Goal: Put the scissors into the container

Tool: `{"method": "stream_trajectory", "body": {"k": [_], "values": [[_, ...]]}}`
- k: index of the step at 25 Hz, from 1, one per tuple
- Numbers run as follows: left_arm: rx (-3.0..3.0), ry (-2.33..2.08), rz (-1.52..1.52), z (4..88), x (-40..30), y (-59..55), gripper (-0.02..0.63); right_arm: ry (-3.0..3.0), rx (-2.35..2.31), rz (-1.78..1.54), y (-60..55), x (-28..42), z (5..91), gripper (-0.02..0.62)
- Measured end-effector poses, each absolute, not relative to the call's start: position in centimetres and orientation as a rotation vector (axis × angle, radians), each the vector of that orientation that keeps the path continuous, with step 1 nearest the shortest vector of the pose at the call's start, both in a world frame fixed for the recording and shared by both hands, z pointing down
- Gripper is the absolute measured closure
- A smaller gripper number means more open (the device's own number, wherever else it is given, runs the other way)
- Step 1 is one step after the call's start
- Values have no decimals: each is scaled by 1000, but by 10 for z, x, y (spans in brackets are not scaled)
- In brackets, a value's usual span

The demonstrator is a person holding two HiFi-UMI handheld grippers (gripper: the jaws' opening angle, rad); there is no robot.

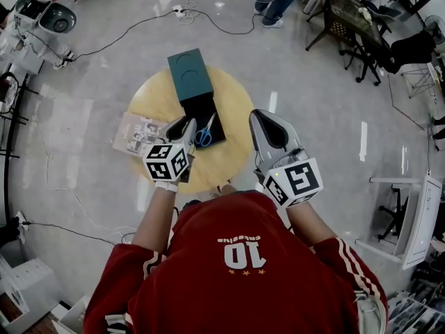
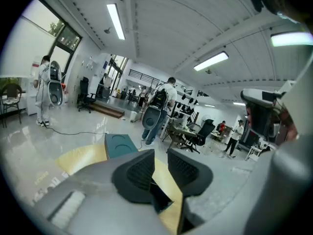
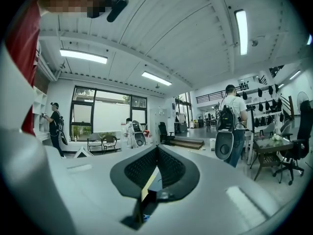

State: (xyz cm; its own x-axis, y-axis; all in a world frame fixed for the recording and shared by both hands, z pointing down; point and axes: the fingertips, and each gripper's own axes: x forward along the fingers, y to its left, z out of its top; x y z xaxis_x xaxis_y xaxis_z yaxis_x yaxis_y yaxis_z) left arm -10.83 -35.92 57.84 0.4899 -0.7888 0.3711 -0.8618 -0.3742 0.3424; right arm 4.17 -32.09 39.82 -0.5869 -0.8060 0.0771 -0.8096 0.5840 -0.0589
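Note:
Blue-handled scissors (image 1: 204, 133) lie inside the open black container (image 1: 195, 107) on the round wooden table (image 1: 236, 106). The container's teal lid (image 1: 189, 72) rests just behind it. My left gripper (image 1: 188, 126) hovers at the container's left edge beside the scissors, its pads (image 2: 141, 171) a narrow gap apart with nothing between them. Through that gap the left gripper view shows the dark container (image 2: 162, 200), with the teal lid (image 2: 120, 145) further off. My right gripper (image 1: 264, 118) hangs over the table's right side, its jaws shut and empty (image 3: 156, 151).
A printed leaflet (image 1: 139, 132) lies on the table's left edge. Cables (image 1: 125, 37) run over the glossy floor. Chairs and a desk (image 1: 354, 19) stand at the back right, and a person's legs (image 1: 278, 2) are behind the table.

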Motion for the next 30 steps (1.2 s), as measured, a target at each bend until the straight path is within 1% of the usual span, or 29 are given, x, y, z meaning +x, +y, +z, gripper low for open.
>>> {"method": "stream_trajectory", "body": {"k": [6,17,21,30], "values": [[2382,-1444,172,524,-116,-341,511,-2774,1406,124,-307,39,392,595],[2516,-1557,12,426,-134,-299,511,-2803,1390,108,-283,28,373,595],[2540,-1624,-11,403,-140,-287,511,-2818,1397,100,-277,25,364,595],[2581,-1801,51,368,-141,-272,516,-2835,1407,83,-267,24,353,595]]}}
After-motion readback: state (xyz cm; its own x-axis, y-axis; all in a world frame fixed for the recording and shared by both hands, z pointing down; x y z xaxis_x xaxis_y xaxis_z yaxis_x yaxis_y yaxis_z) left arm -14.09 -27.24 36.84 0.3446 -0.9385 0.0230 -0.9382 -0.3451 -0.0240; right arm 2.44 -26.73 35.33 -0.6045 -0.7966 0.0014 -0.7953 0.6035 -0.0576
